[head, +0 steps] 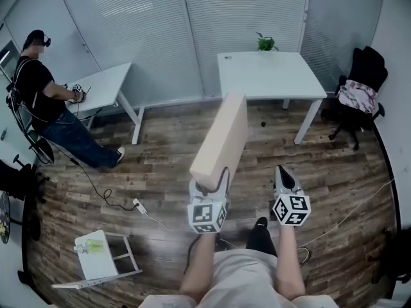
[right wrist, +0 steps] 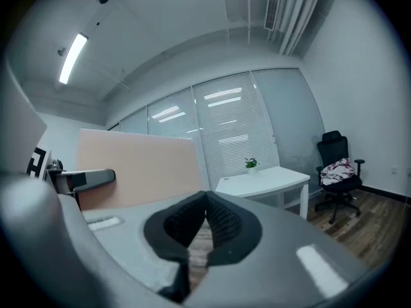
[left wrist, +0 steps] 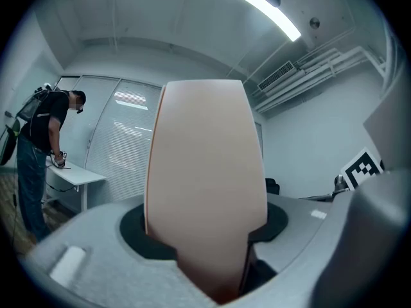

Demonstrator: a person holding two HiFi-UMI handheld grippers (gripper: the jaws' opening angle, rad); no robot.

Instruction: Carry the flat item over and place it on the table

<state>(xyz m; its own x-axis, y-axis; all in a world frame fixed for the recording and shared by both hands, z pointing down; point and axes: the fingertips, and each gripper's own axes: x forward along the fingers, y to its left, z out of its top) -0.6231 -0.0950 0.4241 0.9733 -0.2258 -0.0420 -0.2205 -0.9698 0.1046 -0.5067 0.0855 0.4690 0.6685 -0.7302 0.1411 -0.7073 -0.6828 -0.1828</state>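
The left gripper (head: 208,186) clamps the pale flat panel (head: 222,140) by its near end, on edge and short of the white table (head: 270,76), seemingly for a one-handed carry, while the right gripper (head: 284,177) sits pinched together, empty.

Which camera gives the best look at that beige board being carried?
The head view: the whole board shows, standing up from the left gripper. The left gripper view shows only its clamped end; the right gripper view, its broad side, partly hidden.
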